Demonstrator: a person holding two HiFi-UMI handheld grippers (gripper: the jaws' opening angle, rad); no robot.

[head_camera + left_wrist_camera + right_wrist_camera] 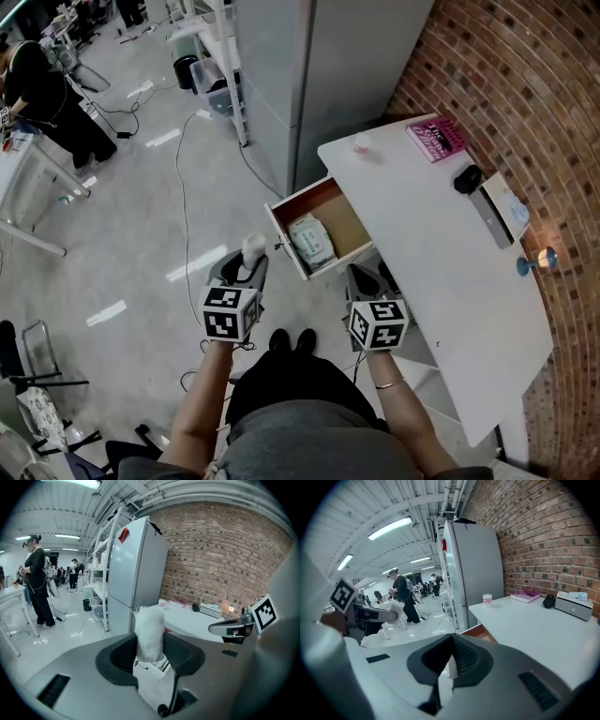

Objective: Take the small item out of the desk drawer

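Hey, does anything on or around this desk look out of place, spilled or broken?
Nothing is spilled or broken. The one thing out of place is the wooden drawer, standing pulled out of the white desk with a white wrapped packet lying in it.

1. The back of the drawer (343,217) runs in under the worktop (431,253), out of sight.
2. The print on the packet (311,240) lying in it is too small to read.
3. The lower end of the white item (253,244) is buried between the left gripper's (247,264) jaws.
4. The cover lettering of the pink book (436,139) at the worktop's far corner is unreadable.
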